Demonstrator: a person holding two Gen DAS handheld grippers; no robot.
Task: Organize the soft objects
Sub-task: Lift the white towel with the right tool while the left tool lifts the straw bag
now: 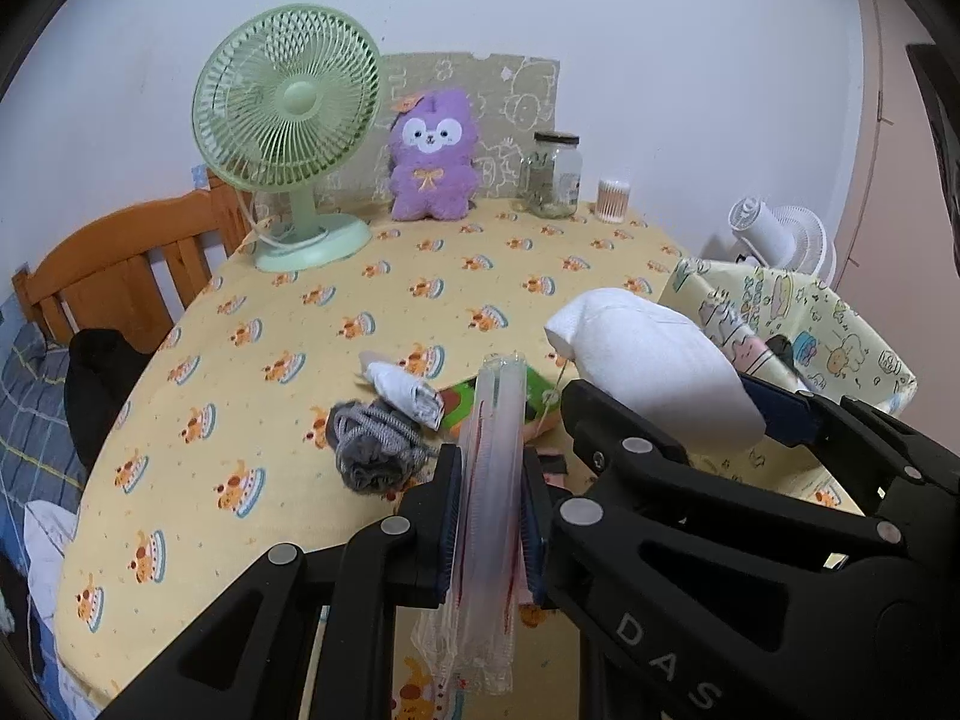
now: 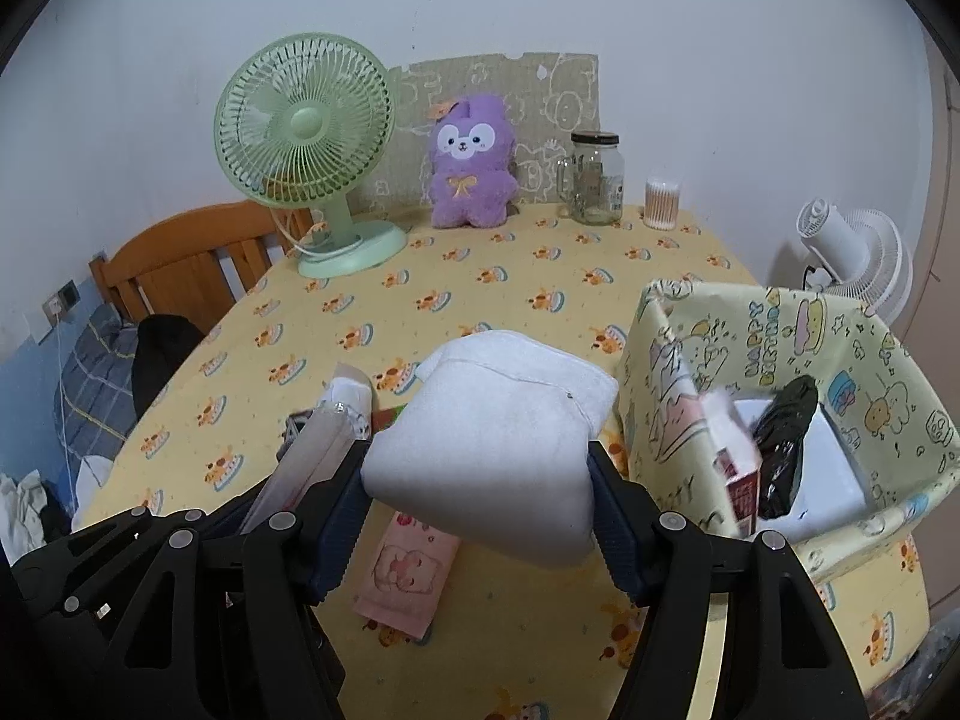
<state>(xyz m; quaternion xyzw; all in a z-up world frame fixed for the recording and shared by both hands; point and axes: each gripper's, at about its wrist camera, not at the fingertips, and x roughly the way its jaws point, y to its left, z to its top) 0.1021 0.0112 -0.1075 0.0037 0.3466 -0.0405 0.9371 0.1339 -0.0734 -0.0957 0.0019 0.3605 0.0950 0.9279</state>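
The right gripper [image 2: 480, 480] has its jaws clamped on a folded white towel [image 2: 498, 444], held above the table [image 2: 480, 300] just left of the cartoon-printed storage box [image 2: 780, 324]. The left gripper [image 1: 492, 516] has its jaws closed narrowly on a clear plastic packet [image 1: 495, 480], standing upright on edge; what it contains is hard to make out. On the table beyond the left gripper lie a grey knitted bundle [image 1: 372, 444] and a rolled white sock [image 1: 405, 393], touching each other. A pink patterned cloth [image 2: 408, 570] lies flat beneath the towel. At the far edge stand a green fan [image 1: 288, 120], a purple plush toy [image 1: 432, 156] and a glass jar [image 1: 555, 174].
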